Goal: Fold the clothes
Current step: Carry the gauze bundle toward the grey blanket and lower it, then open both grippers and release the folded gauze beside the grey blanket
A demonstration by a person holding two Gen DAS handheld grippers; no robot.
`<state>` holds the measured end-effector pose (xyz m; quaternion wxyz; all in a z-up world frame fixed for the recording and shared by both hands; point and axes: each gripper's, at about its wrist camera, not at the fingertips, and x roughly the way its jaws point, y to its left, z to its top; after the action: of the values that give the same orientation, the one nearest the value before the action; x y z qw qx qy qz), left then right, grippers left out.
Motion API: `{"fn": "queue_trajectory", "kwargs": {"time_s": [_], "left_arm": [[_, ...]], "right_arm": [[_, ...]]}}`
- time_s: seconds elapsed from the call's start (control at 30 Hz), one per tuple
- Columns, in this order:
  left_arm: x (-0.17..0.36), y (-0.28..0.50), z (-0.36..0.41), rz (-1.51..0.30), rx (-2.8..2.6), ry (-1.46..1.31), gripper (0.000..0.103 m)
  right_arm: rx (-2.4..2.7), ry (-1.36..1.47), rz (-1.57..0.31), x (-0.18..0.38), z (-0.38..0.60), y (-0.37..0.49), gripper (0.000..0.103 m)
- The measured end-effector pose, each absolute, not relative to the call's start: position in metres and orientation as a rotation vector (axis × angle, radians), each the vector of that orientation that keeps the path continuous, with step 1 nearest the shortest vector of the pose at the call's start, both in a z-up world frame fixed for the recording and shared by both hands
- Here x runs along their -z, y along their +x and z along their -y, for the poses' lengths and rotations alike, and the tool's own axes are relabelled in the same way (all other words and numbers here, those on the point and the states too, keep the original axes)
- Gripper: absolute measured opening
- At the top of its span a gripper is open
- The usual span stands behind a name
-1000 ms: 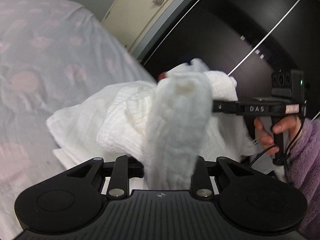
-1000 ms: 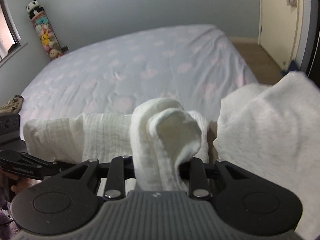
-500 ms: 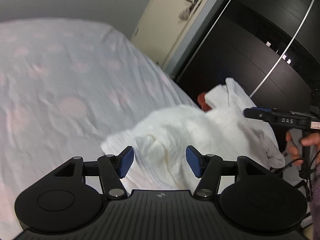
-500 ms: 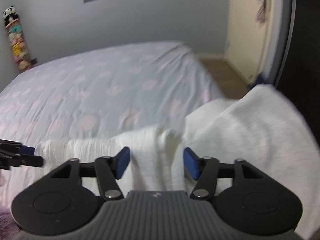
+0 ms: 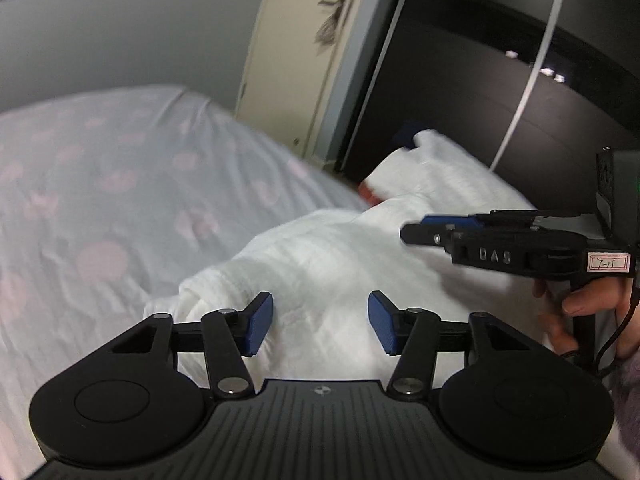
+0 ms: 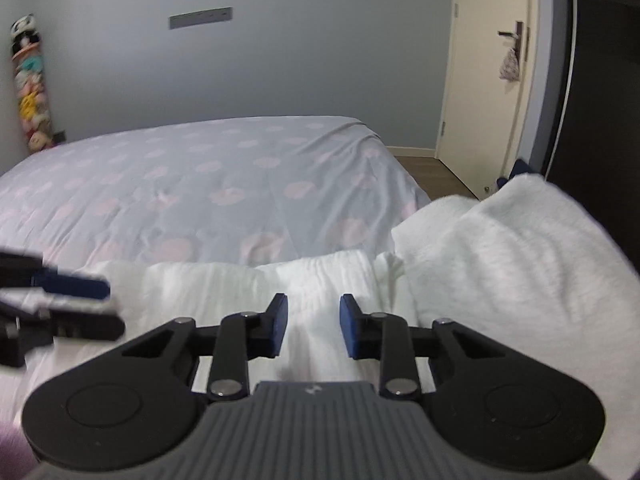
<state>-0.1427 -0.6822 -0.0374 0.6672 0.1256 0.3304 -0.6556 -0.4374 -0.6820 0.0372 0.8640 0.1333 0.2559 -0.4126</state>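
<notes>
A white ribbed garment lies folded on the near edge of the bed. My left gripper hovers just above it, open, with nothing between its blue pads. In the right wrist view the same garment stretches left to right, and my right gripper is open over its right part, holding nothing. A fluffy white cloth is piled to the right of it. The right gripper shows from the side in the left wrist view, held by a hand. The left gripper shows at the left edge of the right wrist view.
The bed has a pale sheet with pink spots and stretches away behind the clothes. A cream door and a dark wardrobe stand to the right. A red item peeks from under the white pile. Plush toys hang at far left.
Both grippers were shut on bunched white cloth a second ago. They have let go, opened, and lifted back; the garment now lies flat on the bed.
</notes>
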Motion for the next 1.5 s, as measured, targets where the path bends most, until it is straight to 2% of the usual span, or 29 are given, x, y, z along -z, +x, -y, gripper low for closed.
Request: {"fn": "queue_trajectory", "kwargs": {"time_s": [0.17, 0.4, 0.6, 0.7, 0.87, 1.0, 1.2, 1.5], "left_arm": [[0.060, -0.129, 0.693, -0.796, 1.446, 0.332, 0.030], [0.087, -0.111, 0.703, -0.853, 1.424, 0.389, 0.029], [0.080, -0.106, 0.700, -0.859, 1.441, 0.409, 0.028], [0.063, -0.106, 0.696, -0.861, 1.435, 0.392, 0.028], [0.026, -0.128, 0.666, -0.721, 1.488, 0.393, 0.029], [0.014, -0.161, 0.644, -0.685, 1.583, 0.427, 0.029], [0.031, -0.194, 0.632, -0.697, 1.587, 0.554, 0.029], [0.068, -0.178, 0.649, -0.811, 1.516, 0.636, 0.028]], "right_arm": [[0.872, 0.335, -0.533, -0.007, 0.716, -0.420, 0.032], [0.871, 0.356, -0.542, 0.018, 0.739, -0.409, 0.030], [0.883, 0.364, -0.529, 0.022, 0.739, -0.414, 0.030], [0.896, 0.335, -0.537, 0.007, 0.729, -0.416, 0.030], [0.890, 0.283, -0.493, -0.035, 0.697, -0.442, 0.032], [0.882, 0.259, -0.501, -0.054, 0.666, -0.464, 0.032], [0.890, 0.283, -0.556, -0.039, 0.633, -0.486, 0.033], [0.944, 0.394, -0.611, 0.004, 0.647, -0.485, 0.032]]}}
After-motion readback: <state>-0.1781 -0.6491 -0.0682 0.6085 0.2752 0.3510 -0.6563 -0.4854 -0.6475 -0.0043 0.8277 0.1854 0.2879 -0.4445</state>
